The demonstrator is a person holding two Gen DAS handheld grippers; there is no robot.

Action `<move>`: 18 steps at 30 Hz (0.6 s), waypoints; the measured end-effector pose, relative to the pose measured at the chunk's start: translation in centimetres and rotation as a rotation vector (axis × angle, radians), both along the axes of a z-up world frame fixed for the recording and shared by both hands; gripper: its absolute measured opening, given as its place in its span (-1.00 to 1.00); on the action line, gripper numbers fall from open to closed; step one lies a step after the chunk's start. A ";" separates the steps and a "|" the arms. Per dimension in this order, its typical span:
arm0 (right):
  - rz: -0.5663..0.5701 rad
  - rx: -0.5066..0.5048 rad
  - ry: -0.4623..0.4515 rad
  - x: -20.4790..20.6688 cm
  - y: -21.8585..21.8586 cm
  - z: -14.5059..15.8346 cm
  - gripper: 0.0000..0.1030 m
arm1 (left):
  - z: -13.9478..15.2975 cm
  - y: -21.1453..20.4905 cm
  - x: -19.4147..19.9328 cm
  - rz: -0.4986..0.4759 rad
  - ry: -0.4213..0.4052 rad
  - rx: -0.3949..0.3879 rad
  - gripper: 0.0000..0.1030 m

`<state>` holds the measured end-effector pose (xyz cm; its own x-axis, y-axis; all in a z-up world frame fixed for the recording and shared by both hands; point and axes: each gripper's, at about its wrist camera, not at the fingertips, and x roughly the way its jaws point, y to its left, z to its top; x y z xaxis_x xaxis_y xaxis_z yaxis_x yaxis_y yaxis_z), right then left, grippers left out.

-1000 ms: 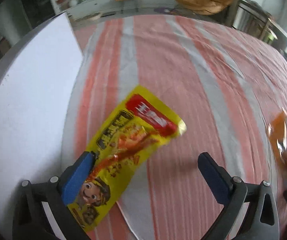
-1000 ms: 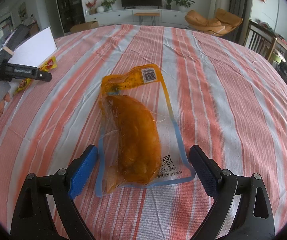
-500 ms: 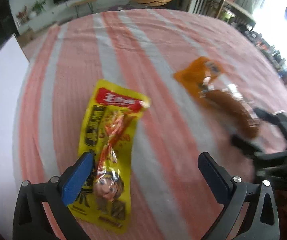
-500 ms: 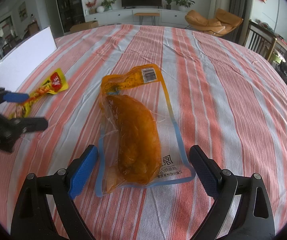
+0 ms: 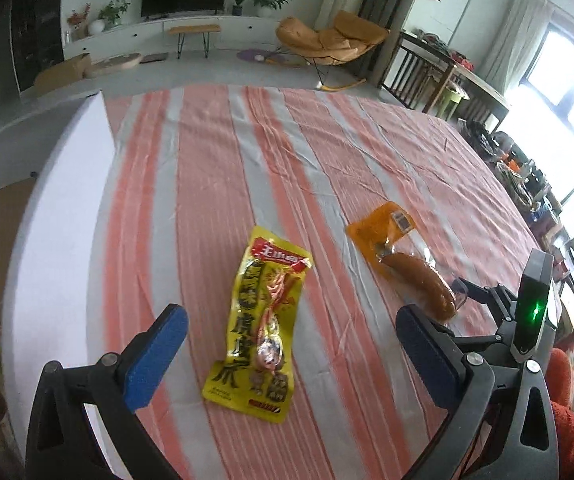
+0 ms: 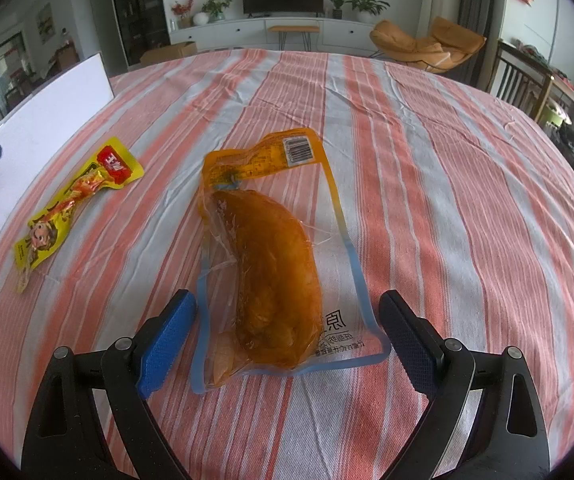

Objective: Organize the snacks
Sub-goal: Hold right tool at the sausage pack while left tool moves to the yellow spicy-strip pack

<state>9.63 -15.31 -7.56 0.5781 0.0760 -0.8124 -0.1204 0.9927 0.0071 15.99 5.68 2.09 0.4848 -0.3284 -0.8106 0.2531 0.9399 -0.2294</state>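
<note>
White board point(image 6: 53, 98) lies along the far left of the round table, partly over its striped cloth point(image 6: 427, 168). Just right of the board, on the red and grey stripes, I see the yellow snack packet point(image 5: 261, 336) lying flat, its red band pointing away from me. My left gripper point(image 5: 293, 352) hangs above it with the jaws spread wide; the packet shows in the gap between them but neither blue pad touches it, so I have nothing in hand there. Near the middle of the table, well apart from the yellow one, lies the clear pouch point(image 6: 275, 264) with an orange top and a barcode, a golden-brown piece of food sealed inside. My right gripper point(image 6: 287, 328) sits low over the pouch's near end, its jaws wide, one pad on either side of the pouch and both clear of it, gripping nothing. From the left camera I can see that gripper's black frame and a green light at the right edge.
</note>
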 end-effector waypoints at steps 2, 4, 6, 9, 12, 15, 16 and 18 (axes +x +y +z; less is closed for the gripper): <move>0.000 0.000 0.000 0.0 0.0 0.0 0.85 | 0.0 0.4 -0.1 0.007 0.003 0.001 0.99; 0.000 -0.001 0.000 0.0 0.0 0.0 0.85 | -0.1 0.7 0.0 0.013 0.011 -0.008 0.99; 0.000 0.000 0.000 0.0 0.0 0.0 0.85 | -0.5 0.7 0.2 0.019 0.018 -0.010 0.99; 0.000 0.001 0.000 0.0 0.0 0.0 0.85 | -1.2 0.6 0.7 0.012 0.027 0.000 0.99; 0.000 0.003 -0.001 0.0 -0.1 0.0 0.85 | -2.3 0.6 1.5 0.005 0.040 0.034 0.99; 0.001 0.007 -0.001 0.0 0.0 0.0 0.85 | -3.8 0.9 2.4 -0.002 0.081 0.011 0.99; 0.001 0.006 -0.001 -0.1 0.0 0.0 0.85 | -4.2 0.8 2.6 -0.009 0.089 0.012 0.99; 0.001 0.006 -0.001 -0.1 0.0 0.0 0.85 | -5.2 0.1 2.9 -0.035 0.097 0.053 0.99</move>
